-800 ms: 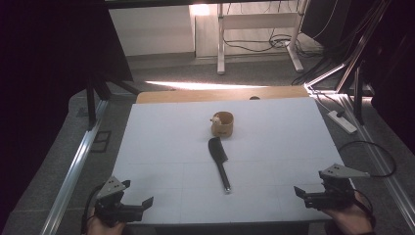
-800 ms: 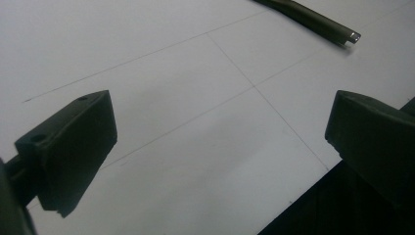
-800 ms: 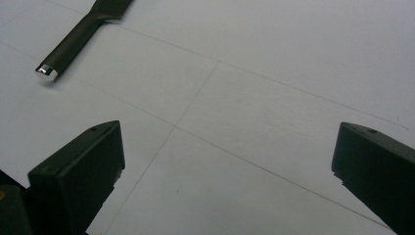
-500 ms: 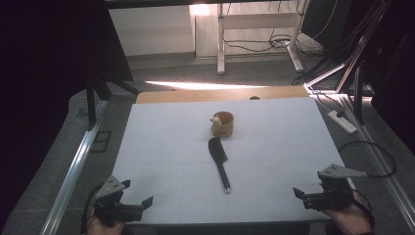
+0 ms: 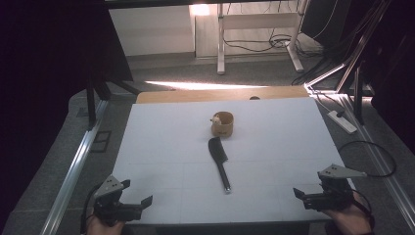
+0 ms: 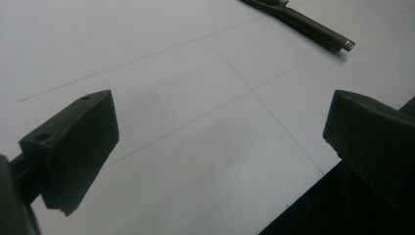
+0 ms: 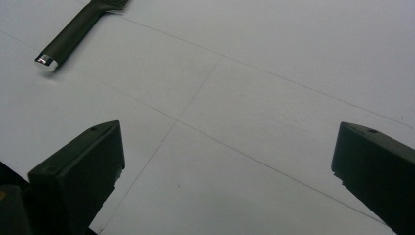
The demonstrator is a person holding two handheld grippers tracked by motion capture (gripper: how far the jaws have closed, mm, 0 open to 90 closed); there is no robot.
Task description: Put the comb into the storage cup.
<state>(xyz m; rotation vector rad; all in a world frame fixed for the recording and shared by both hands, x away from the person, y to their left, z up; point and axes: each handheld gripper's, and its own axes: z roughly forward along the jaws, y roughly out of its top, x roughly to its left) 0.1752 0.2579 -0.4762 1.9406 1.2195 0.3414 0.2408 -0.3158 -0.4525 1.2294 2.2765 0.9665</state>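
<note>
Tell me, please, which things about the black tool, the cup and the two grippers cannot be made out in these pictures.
- Tool: high view, too small and dark to tell what kind it is.
- Tool head: both gripper views, cut off by the top edge.
- Cup: high view, too small; contents and the pale bit at its rim unclear.
- Left gripper and right gripper: hands cut by the bottom edge, high view.

Room dim on my feed; far doorway lamp (image 5: 199, 9) blown out, casting bright strip on floor (image 5: 205, 85) beyond table. White table (image 5: 161, 142) evenly, softly lit, slight bluish cast. Left and right sides of high view sink into near-black. High view grainy, soft. My gripper views sharper on tabletop; near jaws dark, slightly blurred. Small glint on knife (image 7: 45, 59) handle end, faint shadow beneath.
</note>
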